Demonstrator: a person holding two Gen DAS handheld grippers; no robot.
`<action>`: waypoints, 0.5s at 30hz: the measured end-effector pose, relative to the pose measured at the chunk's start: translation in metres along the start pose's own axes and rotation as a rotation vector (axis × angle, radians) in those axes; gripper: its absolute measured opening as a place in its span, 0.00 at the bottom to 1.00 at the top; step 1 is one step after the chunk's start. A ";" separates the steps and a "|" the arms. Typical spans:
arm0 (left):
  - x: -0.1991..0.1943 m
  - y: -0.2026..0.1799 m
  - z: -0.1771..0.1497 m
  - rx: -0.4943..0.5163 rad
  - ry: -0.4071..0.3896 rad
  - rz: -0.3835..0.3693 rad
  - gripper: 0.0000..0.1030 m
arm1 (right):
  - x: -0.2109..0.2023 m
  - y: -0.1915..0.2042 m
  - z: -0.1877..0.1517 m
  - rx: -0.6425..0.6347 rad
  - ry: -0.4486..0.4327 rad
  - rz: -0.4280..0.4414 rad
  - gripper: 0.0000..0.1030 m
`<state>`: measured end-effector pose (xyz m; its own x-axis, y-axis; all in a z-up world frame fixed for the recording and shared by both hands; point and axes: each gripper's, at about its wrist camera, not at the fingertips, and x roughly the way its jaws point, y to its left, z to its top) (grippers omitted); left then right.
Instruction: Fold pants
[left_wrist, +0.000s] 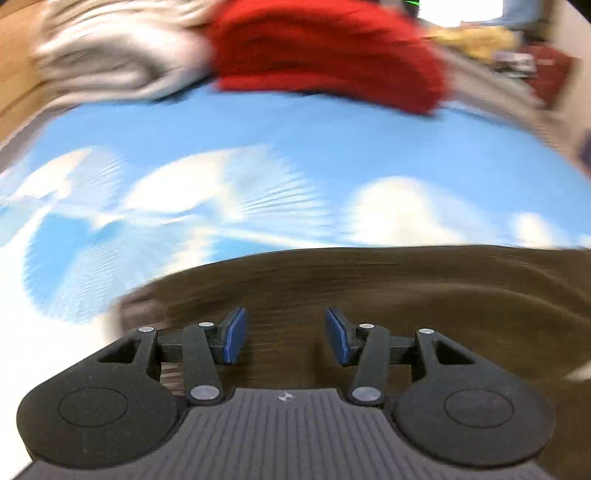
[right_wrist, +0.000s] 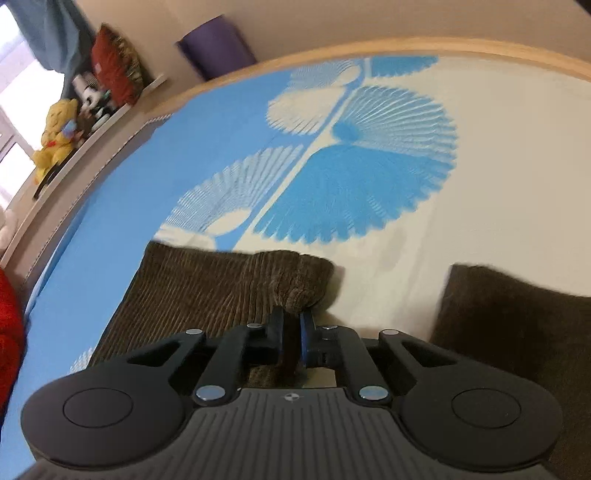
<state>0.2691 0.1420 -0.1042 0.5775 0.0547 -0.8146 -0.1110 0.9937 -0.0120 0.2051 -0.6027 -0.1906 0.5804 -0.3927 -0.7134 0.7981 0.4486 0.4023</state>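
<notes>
One pair of brown corduroy pants (right_wrist: 207, 295) lies on a blue-and-white bedsheet (right_wrist: 498, 166) printed with fan-shaped leaves. In the right wrist view the pants fill the lower middle of the frame, with a second brown portion (right_wrist: 517, 325) at the lower right, apart from the first across a strip of white sheet. The right gripper (right_wrist: 291, 332) is clenched on a bunched fold of the corduroy, its two fingers close together with cloth pinched between them. In the left wrist view, which is heavily motion-blurred, the left gripper (left_wrist: 282, 336) is released, its two blue pads (left_wrist: 234, 336) spread apart above the brown cloth (left_wrist: 406, 295) that covers the lower half of the frame; nothing sits between them. At the top of that view lie two other garments side by side: one red (left_wrist: 325, 55) at upper middle and one grey (left_wrist: 110, 62) at upper left. In the upper left of the right wrist view, a ledge holds one yellow plush toy (right_wrist: 55, 140) and one red cushion (right_wrist: 114, 70), with one purple cylindrical item (right_wrist: 218, 46) near them.
</notes>
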 end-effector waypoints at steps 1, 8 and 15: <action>0.005 0.011 0.000 -0.028 0.017 0.019 0.51 | -0.002 -0.003 0.002 0.001 -0.014 -0.027 0.07; 0.043 0.042 -0.016 -0.068 0.106 0.032 0.48 | -0.001 -0.017 0.004 -0.012 -0.029 -0.095 0.09; 0.013 0.027 -0.005 -0.038 0.063 -0.020 0.49 | -0.054 0.006 0.011 -0.114 -0.123 -0.103 0.30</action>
<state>0.2696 0.1689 -0.1181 0.5284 0.0271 -0.8486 -0.1307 0.9902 -0.0498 0.1801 -0.5874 -0.1438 0.5172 -0.5333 -0.6694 0.8350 0.4860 0.2579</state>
